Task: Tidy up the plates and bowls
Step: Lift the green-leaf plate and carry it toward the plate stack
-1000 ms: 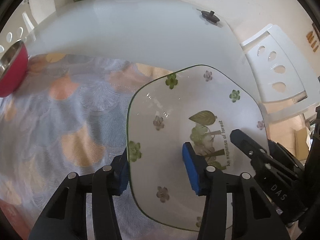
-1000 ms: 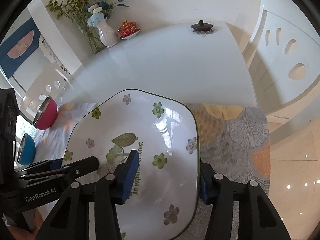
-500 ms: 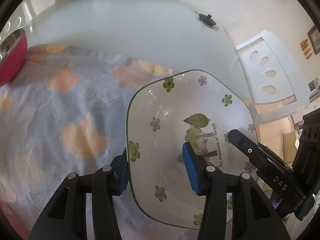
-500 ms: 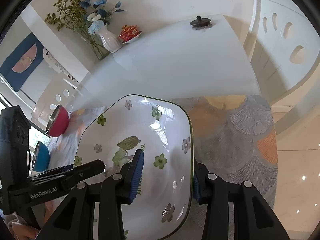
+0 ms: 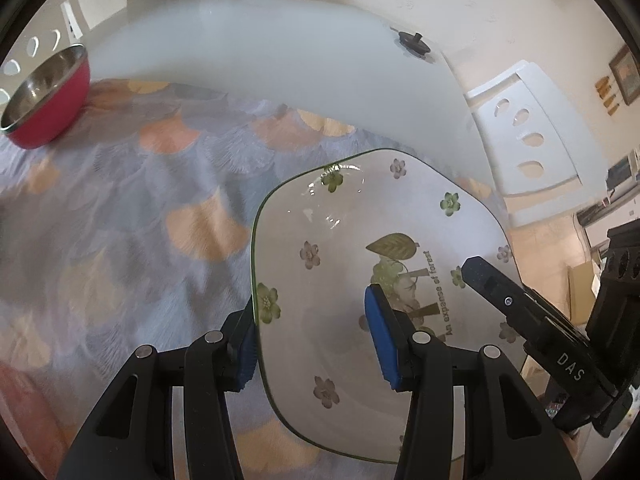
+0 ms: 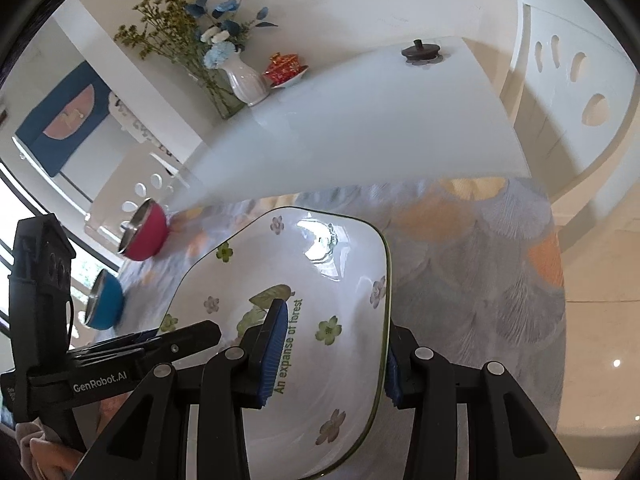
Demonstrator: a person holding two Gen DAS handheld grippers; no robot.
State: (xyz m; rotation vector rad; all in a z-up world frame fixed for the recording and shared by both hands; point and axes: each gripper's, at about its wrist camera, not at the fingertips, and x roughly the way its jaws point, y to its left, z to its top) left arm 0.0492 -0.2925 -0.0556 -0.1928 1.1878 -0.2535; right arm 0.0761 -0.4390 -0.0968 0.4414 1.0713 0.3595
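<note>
A white squarish floral plate with a green rim is held above the patterned cloth by both grippers. My left gripper is shut on its left rim, one pad inside, one outside. My right gripper is shut on its right rim in the right wrist view, where the plate fills the middle. A red steel bowl stands on the cloth at far left, also in the right wrist view. A blue bowl stands nearer, at the left.
The patterned cloth covers the near part of a white table. A vase of flowers, a red lidded cup and a dark lid stand at the far edge. White chairs stand at the right.
Both grippers have moved left across the cloth with the plate held between them. The red bowl now shows more fully in the left wrist view, and the right table edge has receded.
</note>
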